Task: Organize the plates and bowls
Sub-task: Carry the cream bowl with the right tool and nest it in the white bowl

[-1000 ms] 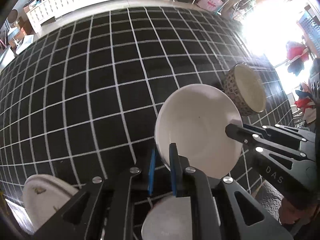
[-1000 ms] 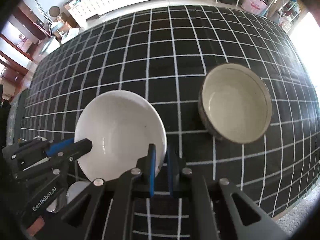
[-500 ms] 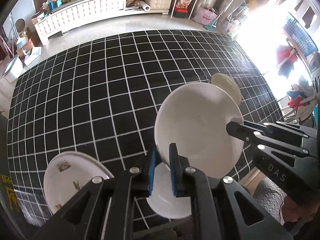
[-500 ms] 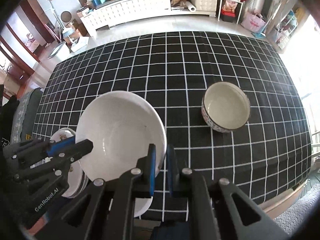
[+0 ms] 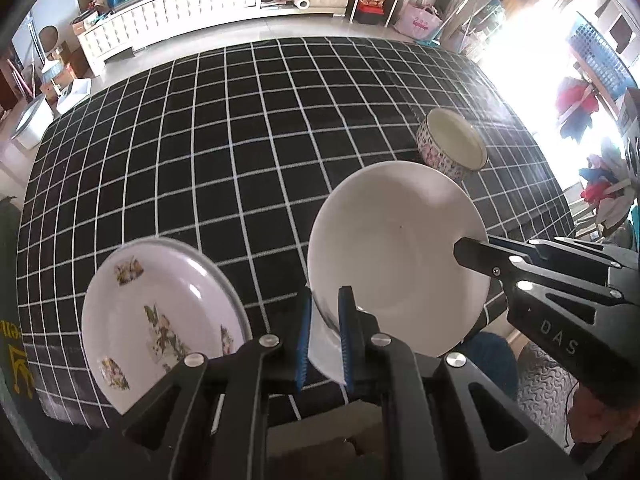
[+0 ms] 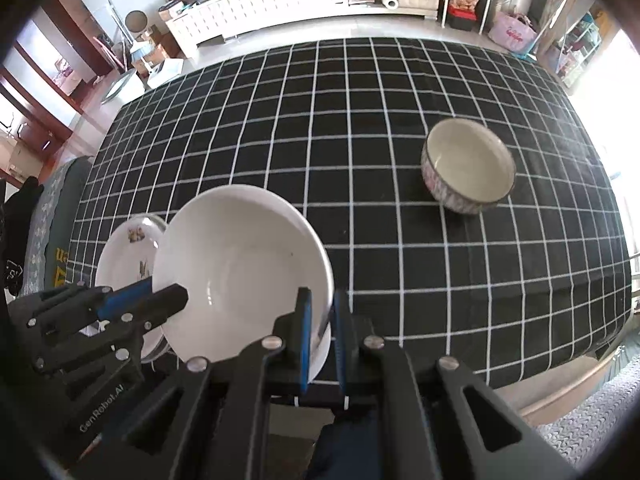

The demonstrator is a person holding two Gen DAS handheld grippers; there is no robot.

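Left gripper [image 5: 323,332]: fingers clamped on near-left rim of white bowl [image 5: 394,256]. Right gripper [image 6: 320,330]: clamped on its near-right rim. Bowl held above near table edge. Flowered plate [image 5: 160,320]: near left, on checked tablecloth [image 5: 224,152]. Patterned bowl [image 6: 468,165]: far right.
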